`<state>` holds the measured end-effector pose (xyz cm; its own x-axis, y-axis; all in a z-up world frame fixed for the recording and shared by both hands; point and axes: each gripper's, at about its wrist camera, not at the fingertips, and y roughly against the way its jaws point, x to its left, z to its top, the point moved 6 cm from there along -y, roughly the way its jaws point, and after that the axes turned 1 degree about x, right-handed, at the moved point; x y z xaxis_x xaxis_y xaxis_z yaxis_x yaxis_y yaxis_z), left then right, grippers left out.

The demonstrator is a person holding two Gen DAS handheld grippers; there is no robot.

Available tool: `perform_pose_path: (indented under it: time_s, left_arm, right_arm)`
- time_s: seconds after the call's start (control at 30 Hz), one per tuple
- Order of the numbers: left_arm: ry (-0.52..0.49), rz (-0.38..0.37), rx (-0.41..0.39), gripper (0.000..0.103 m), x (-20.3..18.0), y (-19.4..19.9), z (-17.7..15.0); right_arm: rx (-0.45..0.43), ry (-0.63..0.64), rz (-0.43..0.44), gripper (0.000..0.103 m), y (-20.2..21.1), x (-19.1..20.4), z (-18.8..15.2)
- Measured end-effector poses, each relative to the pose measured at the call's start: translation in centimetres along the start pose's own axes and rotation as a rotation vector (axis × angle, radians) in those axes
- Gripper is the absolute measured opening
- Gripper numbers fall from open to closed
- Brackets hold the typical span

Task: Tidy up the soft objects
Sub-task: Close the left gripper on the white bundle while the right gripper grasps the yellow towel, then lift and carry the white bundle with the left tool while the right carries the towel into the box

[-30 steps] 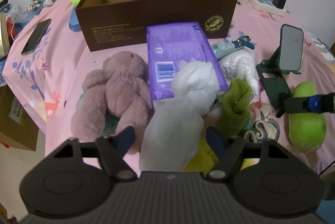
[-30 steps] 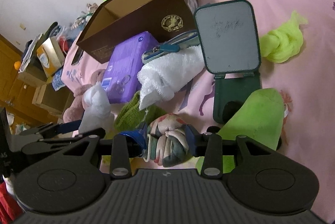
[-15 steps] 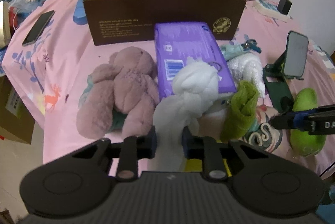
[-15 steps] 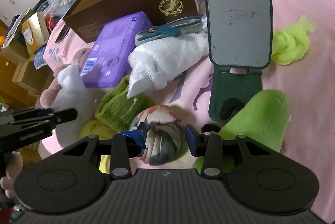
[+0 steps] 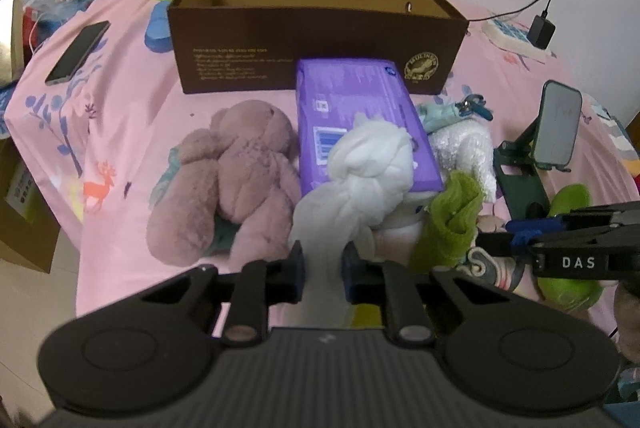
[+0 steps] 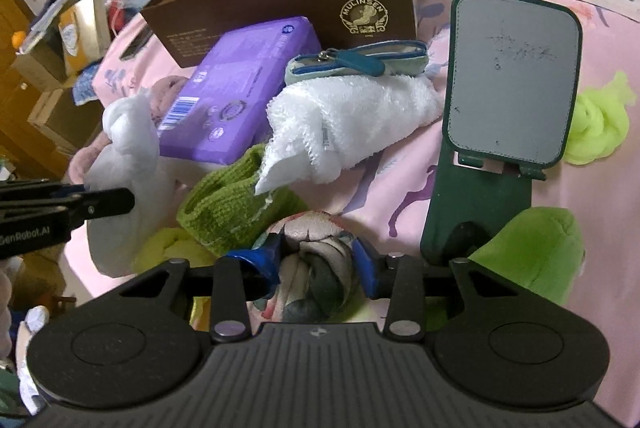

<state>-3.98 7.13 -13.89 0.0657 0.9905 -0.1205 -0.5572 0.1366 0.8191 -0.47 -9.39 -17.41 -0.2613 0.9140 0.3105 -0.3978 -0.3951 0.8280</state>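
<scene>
From the left wrist, the left gripper [image 5: 322, 262] is pinching the lower tail of the knotted white cloth [image 5: 360, 180], its jaws drawn in tight on the fabric. The cloth's long axis is running straight away from the tool, up over the near edge of the purple pack [image 5: 360, 108] and in line with the open brown box [image 5: 316, 32] beyond, so a lift and carry forward looks like the natural path. The pink plush toy [image 5: 236, 172] is lying just to the left, and the right gripper [image 5: 516, 234] is reaching in from the right edge. From the right wrist, the right gripper [image 6: 318, 264] is closing its jaws around a rolled patterned cloth [image 6: 316, 268] sitting between the blue pads; whether they are already pressing is hard to tell, though they seem to be touching its sides. The box [image 6: 288, 8] is lying ahead and to the left, past the green knit piece [image 6: 228, 200] and the white towel [image 6: 352, 124], so the left hand looks nearer to it.
</scene>
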Motion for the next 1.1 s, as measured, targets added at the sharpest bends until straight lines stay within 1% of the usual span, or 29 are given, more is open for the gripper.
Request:
perform_pose_path:
  time_s: [0.07,0.13,0.2,0.33,0.5,0.53,0.6,0.63,0.67,0.7,0.73,0.8,0.83,0.93,1.0,1.03,1.1]
  left_arm:
    - [0.011,-0.008,-0.011,0.015,0.0,0.5,0.3]
    - [0.019,-0.019,-0.029,0.015,0.0,1.2,0.7]
    - [0.018,-0.021,-0.047,0.015,-0.2,1.8,1.1]
    - [0.011,-0.024,-0.082,0.015,-0.5,2.8,2.0]
    - [0.041,-0.047,-0.105,0.015,-0.7,3.4,2.8]
    - [0.044,-0.051,-0.111,0.015,-0.8,3.6,2.9]
    - [0.048,-0.058,-0.120,0.015,-1.0,3.8,3.3]
    - [0.049,-0.059,-0.122,0.015,-1.1,3.9,3.4]
    - [0.051,-0.061,-0.124,0.015,-1.1,4.0,3.5]
    - [0.053,-0.062,-0.127,0.015,-1.2,4.0,3.6]
    - [0.055,-0.059,-0.130,0.015,-1.2,4.1,3.7]
    - [0.060,-0.046,-0.138,0.015,-1.0,4.3,4.0]
    - [0.066,-0.041,-0.140,0.015,-0.8,4.4,4.1]
    - [0.094,-0.030,-0.143,0.015,-0.1,4.6,4.3]
    - [0.108,-0.020,-0.143,0.015,0.3,4.6,4.3]
    - [0.111,-0.013,-0.143,0.015,0.4,4.6,4.3]
    - [0.119,-0.003,-0.139,0.015,0.6,4.6,4.3]
  right_arm:
    - [-0.025,-0.004,0.022,0.009,0.5,-0.1,-0.2]
    - [-0.038,-0.008,0.031,0.005,0.8,-0.3,-0.3]
    - [-0.039,-0.006,0.036,0.003,1.0,-0.4,-0.5]
    - [-0.052,-0.017,0.063,0.003,1.6,-0.7,-0.7]
    - [-0.116,-0.026,0.079,0.000,3.0,-1.1,-0.2]
    - [-0.120,-0.033,0.087,0.000,3.2,-1.2,0.0]
    - [-0.100,-0.028,0.121,0.000,3.1,-1.1,0.2]
    - [-0.103,-0.027,0.121,0.002,3.1,-1.1,0.2]
    - [-0.103,-0.026,0.113,0.008,3.0,-1.0,0.2]
    - [-0.090,-0.027,0.115,0.009,2.9,-1.1,0.2]
    - [-0.069,-0.029,0.132,0.009,2.9,-1.0,0.1]
    - [-0.035,-0.023,0.214,0.010,3.3,-0.6,-0.2]
    - [-0.025,0.002,0.247,0.010,3.6,-0.2,-0.3]
    - [-0.023,0.134,0.259,0.010,4.1,1.2,-1.1]
    - [-0.007,0.208,0.273,0.013,4.1,2.2,-1.8]
    - [0.010,0.228,0.312,0.014,4.1,2.7,-2.1]
    - [0.040,0.227,0.409,0.014,4.0,3.7,-2.3]
